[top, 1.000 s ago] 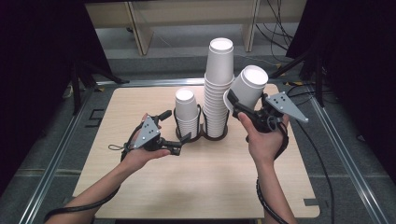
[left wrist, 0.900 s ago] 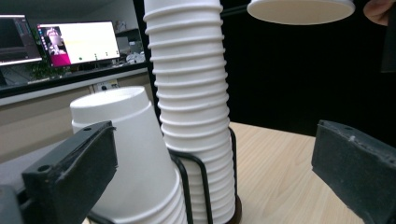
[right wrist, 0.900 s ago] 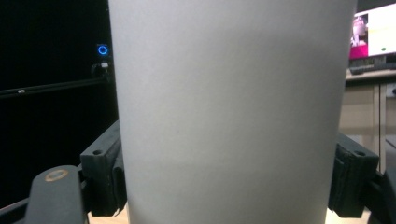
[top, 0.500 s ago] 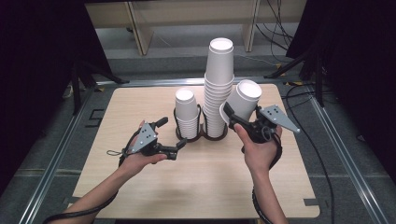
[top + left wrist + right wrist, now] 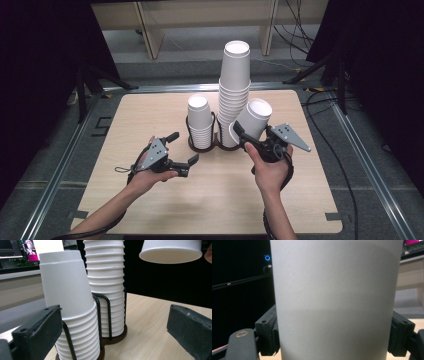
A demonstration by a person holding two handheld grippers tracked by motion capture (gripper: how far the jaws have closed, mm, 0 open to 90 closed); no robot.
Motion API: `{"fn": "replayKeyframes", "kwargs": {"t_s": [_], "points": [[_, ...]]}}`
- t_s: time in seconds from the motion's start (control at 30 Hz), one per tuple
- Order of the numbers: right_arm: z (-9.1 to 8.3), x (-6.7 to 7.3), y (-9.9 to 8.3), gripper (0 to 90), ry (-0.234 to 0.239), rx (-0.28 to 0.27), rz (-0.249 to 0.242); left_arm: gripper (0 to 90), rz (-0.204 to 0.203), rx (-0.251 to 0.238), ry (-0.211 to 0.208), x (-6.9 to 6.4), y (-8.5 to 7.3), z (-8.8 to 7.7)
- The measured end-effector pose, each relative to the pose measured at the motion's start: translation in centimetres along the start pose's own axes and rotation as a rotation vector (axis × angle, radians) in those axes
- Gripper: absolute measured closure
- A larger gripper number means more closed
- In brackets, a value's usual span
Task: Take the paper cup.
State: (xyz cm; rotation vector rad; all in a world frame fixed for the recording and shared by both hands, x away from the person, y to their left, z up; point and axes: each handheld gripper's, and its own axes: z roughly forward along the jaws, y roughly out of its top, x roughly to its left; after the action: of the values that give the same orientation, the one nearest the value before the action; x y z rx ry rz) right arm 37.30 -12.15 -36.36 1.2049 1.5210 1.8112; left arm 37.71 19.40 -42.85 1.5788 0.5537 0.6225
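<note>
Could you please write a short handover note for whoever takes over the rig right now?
Right gripper: shut on a single paper cup, held tilted beside the tall stack.
Left gripper: open, empty, low over the table, facing the short stack.
Both stacks stand upside down in the dark wire holder.
Done: one cup is in hand.
Left: probably placing that cup; its destination is unclear.

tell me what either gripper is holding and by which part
The right gripper clamps a single white paper cup by its side wall. The left gripper is open, holding nothing.
</note>
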Motion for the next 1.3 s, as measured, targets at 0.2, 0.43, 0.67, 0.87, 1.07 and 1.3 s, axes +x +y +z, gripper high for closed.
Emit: {"fn": "replayKeyframes", "kwargs": {"t_s": [0.2,0.43,0.67,0.87,1.07,1.3], "points": [[0.3,0.2,-1.3,19.2,0.019,0.017,0.064,0.0,-0.011,0.005,-0.003,-0.2,-0.5,-0.1],[0.5,0.1,-3.0,19.2,0.021,0.037,0.101,0.0,-0.018,0.019,-0.012,-0.6,-1.3,-0.3],[0.5,-0.2,-4.8,18.8,0.040,0.063,0.185,0.0,-0.020,0.027,-0.017,-0.9,-2.0,-0.4],[0.7,-0.4,-5.8,18.7,0.055,0.074,0.239,0.0,-0.025,0.030,-0.018,-1.1,-2.5,-0.5],[0.9,-0.6,-7.0,18.7,0.072,0.094,0.322,0.0,-0.033,0.043,-0.020,-1.0,-3.2,-0.8],[0.9,-0.8,-8.7,18.7,0.054,0.126,0.376,0.0,-0.033,0.041,-0.017,-0.8,-3.7,-1.1]]}}
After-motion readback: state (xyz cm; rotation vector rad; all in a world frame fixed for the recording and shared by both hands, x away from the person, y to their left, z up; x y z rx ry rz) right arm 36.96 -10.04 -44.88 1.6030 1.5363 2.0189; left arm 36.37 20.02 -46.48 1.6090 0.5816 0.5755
